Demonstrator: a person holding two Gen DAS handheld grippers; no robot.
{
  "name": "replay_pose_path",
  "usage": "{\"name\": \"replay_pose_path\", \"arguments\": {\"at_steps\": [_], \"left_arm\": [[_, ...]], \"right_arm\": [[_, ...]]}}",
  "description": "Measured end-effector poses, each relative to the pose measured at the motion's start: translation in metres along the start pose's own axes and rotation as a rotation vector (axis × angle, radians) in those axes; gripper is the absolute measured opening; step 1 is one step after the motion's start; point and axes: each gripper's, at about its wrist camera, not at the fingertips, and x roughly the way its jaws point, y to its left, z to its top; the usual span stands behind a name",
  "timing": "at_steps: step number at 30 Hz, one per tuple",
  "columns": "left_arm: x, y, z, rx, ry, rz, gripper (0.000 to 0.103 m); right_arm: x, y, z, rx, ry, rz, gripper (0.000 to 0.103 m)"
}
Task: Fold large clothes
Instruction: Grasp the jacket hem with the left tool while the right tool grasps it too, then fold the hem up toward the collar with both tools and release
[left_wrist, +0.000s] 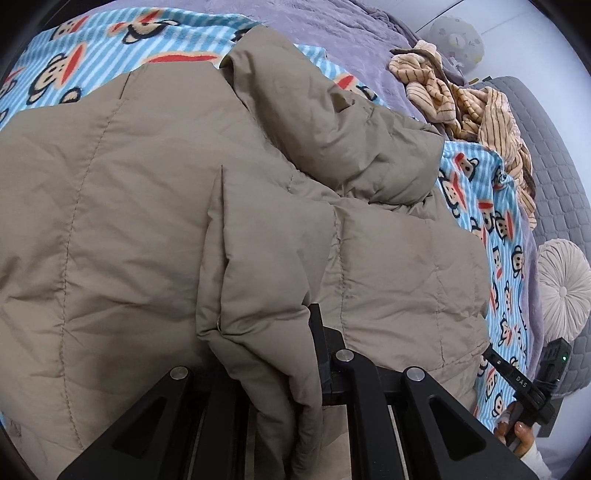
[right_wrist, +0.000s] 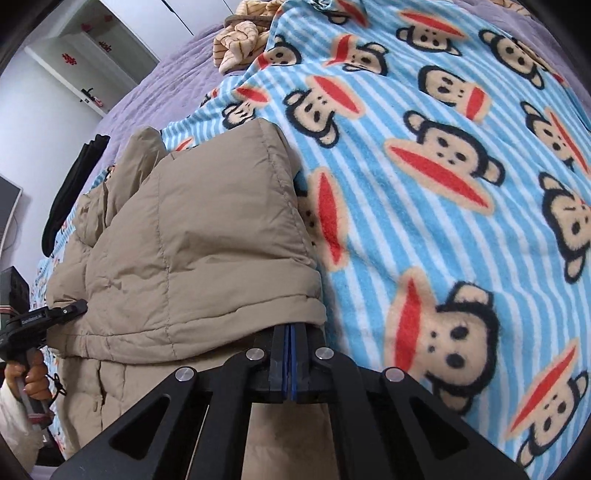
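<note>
The jacket (left_wrist: 184, 206), a tan quilted puffer, lies spread on the monkey blanket (left_wrist: 491, 236) over the bed (left_wrist: 332, 22).

In the left wrist view it fills everything from 8 o'clock round to 2 o'clock, and a thick fold of its hem runs straight down into the left tongs (left_wrist: 291, 369) at 6 o'clock. Those tongs are clenched on that fold: the cloth bunches between the black fingers. At 4 o'clock, at the jacket's far corner, the right tongs (left_wrist: 495, 360) show small, held in a hand (left_wrist: 521, 439).

In the right wrist view the jacket (right_wrist: 192, 251) lies from 12 round to 9 o'clock of the right tongs (right_wrist: 290, 332), with bare blanket (right_wrist: 443, 184) from 1 to 5 o'clock. The blue pads meet with no gap, and their tips go under the rolled hem edge, so I judge them clenched on a thin bit of hem, though the bite itself is hidden. The left tongs (right_wrist: 74, 308) sit at 9 o'clock on the same edge.

So the hem runs side to side between the two tongs, and the jacket's length stretches away toward 12 o'clock. Both grips sit on the near edge, neither nearer the body of the garment; the fold likely calls for carrying that edge forward together, toward the striped cloth (left_wrist: 461, 92) end.
</note>
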Motion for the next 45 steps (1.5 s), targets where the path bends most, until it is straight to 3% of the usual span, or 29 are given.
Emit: {"name": "replay_pose_path", "arguments": {"at_steps": [3, 5, 11, 15, 16, 21, 25, 28, 30, 32, 34, 41, 45], "left_arm": [[0.001, -0.001, 0.000, 0.003, -0.005, 0.003, 0.012], [0.001, -0.002, -0.001, 0.011, -0.007, 0.006, 0.012], [0.000, -0.010, 0.000, 0.049, -0.014, 0.048, 0.012], [-0.011, -0.013, 0.004, 0.083, -0.020, 0.083, 0.016], [-0.019, -0.011, 0.004, 0.091, -0.046, 0.114, 0.020], [-0.064, 0.011, 0.003, 0.068, -0.170, 0.202, 0.020], [-0.081, 0.001, -0.001, 0.126, -0.182, 0.134, 0.020], [-0.068, -0.023, -0.002, 0.210, -0.164, 0.120, 0.020], [-0.050, -0.030, -0.001, 0.234, -0.163, 0.207, 0.020], [-0.034, -0.017, 0.003, 0.183, -0.154, 0.232, 0.020], [-0.023, -0.003, 0.003, 0.120, -0.151, 0.184, 0.020], [-0.006, -0.005, -0.001, 0.158, -0.155, 0.216, 0.020], [-0.017, -0.014, -0.004, 0.159, -0.160, 0.266, 0.020]], "right_arm": [[-0.033, -0.016, -0.010, 0.069, -0.089, -0.134, 0.003], [-0.046, -0.025, -0.007, 0.103, -0.130, -0.161, 0.004], [-0.027, 0.018, 0.031, -0.032, -0.145, -0.026, 0.004], [0.024, 0.038, 0.041, -0.088, -0.050, -0.016, 0.004], [0.034, 0.036, 0.041, -0.077, -0.026, -0.014, 0.003], [0.035, 0.027, 0.039, -0.043, -0.009, -0.002, 0.003], [0.026, 0.029, 0.039, -0.061, -0.012, -0.003, 0.004], [0.018, 0.038, 0.038, -0.096, -0.022, 0.023, 0.004], [0.022, 0.046, 0.040, -0.125, -0.010, 0.028, 0.004], [0.027, 0.049, 0.041, -0.129, 0.004, 0.025, 0.004], [0.037, 0.042, 0.043, -0.101, 0.024, 0.036, 0.004], [0.063, 0.009, 0.047, 0.002, 0.043, 0.085, 0.003], [0.060, 0.006, 0.049, 0.035, 0.052, 0.084, 0.003]]}}
